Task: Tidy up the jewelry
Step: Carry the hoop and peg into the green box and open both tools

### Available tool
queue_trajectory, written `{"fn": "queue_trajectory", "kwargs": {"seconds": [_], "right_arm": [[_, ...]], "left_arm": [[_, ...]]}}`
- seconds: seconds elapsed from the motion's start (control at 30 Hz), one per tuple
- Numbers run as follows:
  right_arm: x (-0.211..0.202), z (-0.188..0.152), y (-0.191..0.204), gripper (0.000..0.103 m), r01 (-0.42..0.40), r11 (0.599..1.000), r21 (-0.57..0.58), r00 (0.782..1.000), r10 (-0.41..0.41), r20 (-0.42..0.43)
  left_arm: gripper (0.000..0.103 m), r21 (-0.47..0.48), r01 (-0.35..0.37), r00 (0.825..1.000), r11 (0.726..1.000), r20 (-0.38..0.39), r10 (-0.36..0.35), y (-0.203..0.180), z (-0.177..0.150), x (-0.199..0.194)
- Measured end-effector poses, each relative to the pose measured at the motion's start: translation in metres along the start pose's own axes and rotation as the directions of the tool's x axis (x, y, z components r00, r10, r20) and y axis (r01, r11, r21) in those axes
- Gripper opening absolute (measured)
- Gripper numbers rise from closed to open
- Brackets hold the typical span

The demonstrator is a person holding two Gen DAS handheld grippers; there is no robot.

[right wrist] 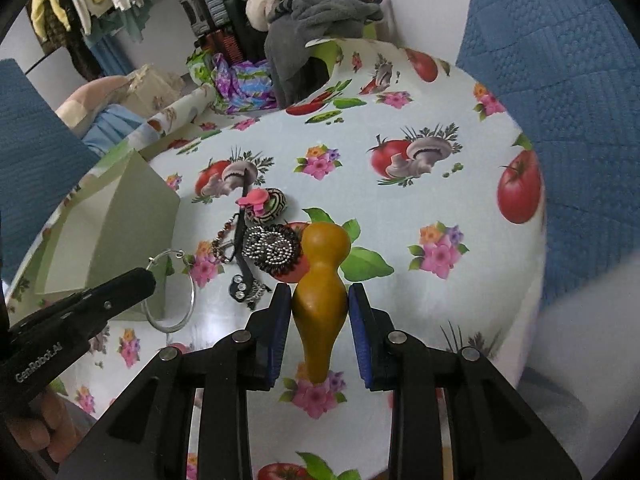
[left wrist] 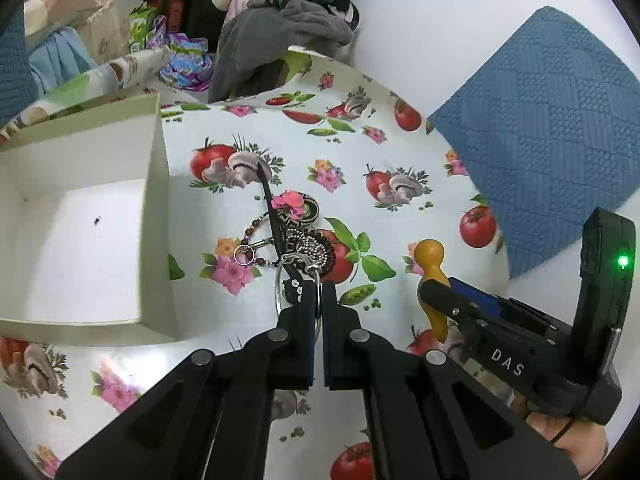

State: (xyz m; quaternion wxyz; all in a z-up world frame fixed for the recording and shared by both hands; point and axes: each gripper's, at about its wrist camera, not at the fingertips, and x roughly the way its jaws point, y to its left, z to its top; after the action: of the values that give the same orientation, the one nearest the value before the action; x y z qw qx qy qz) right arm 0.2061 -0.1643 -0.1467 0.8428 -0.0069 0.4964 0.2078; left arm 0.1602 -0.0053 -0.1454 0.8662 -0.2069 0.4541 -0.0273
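Pinching thin hoop earring [right wrist: 172, 292] in closed left gripper [left wrist: 319, 292], lower-left in right view, clear of cloth for boxing | right gripper [right wrist: 319, 300] part-open, clamped on yellow wooden stand [right wrist: 320, 300], centre | jewelry pile [right wrist: 260, 240] beside open box [left wrist: 80, 240], left.

Two tools were in view, the left tool [left wrist: 318, 292] and the right tool [right wrist: 319, 298]. One silver hoop earring [right wrist: 172, 292] hung from the left one, and one yellow wooden peg [right wrist: 320, 280] stood between the pads of the right. One open white box [left wrist: 80, 216] sat on the table [left wrist: 420, 184]. Among the loose jewelry lay one pink flower piece [left wrist: 290, 200], one black-and-cream patterned disc [left wrist: 308, 210], one silver beaded round piece [left wrist: 310, 246], one brown bead string [left wrist: 250, 236] and one black strap [left wrist: 272, 216].
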Motion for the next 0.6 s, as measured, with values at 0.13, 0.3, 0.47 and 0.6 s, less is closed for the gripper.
{"fn": "queue_trajectory", "kwargs": {"seconds": [0.13, 0.3, 0.47, 0.6], "right_arm": [[-0.023, 0.006, 0.001, 0.025, -0.002, 1.0, 0.021, 0.999, 0.001, 0.048], [-0.06, 0.024, 0.017, 0.025, 0.0, 1.0, -0.006, 0.994, 0.0, 0.113], [-0.093, 0.049, 0.045, 0.025, -0.015, 0.999, -0.044, 0.984, 0.023, 0.179], [-0.111, 0.066, 0.067, 0.025, -0.031, 0.997, -0.07, 0.975, 0.046, 0.217]], "left_arm": [[0.002, 0.029, 0.008, 1.0, 1.0, 0.027, -0.009, -0.005, 0.009, -0.025], [0.002, 0.058, 0.028, 0.996, 0.998, 0.081, -0.033, -0.011, 0.027, -0.062], [0.002, 0.095, 0.012, 0.99, 0.995, 0.137, -0.025, -0.013, 0.049, -0.099], [0.002, 0.109, -0.001, 0.984, 0.994, 0.176, -0.018, -0.007, 0.065, -0.126]]}}
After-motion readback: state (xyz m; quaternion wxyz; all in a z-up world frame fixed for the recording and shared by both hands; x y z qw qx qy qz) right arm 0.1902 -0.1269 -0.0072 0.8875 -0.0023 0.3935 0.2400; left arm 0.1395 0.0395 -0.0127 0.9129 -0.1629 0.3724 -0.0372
